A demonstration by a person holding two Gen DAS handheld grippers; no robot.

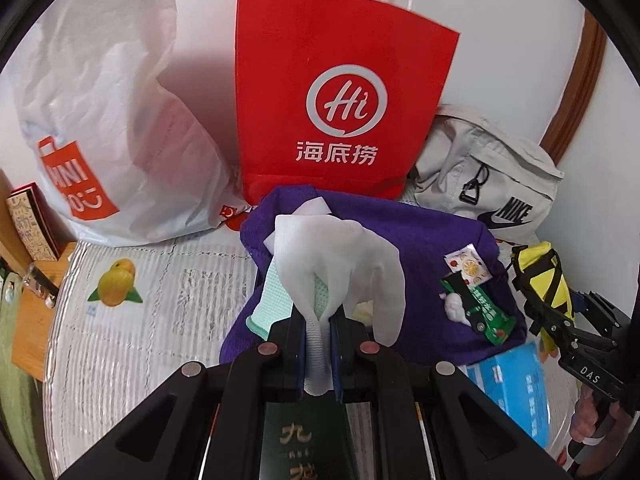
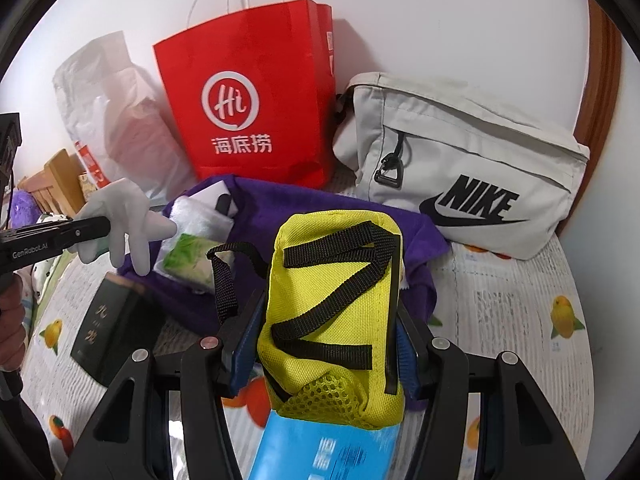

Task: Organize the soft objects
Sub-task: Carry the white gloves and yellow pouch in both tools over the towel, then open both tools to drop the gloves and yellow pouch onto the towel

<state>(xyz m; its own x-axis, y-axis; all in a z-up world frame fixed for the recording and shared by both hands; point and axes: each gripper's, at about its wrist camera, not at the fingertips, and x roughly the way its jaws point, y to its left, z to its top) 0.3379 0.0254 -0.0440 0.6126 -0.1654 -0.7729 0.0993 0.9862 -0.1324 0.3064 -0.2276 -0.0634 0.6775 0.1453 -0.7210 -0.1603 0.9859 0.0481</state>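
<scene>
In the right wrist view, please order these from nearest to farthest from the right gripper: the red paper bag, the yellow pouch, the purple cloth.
1. Yellow pouch: held between the right gripper's fingers.
2. Purple cloth: lying just behind the pouch.
3. Red paper bag: standing at the back, against the wall.

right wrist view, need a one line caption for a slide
Right gripper clamps a yellow pouch above the purple cloth; at left, the left gripper holds a white glove.
</scene>
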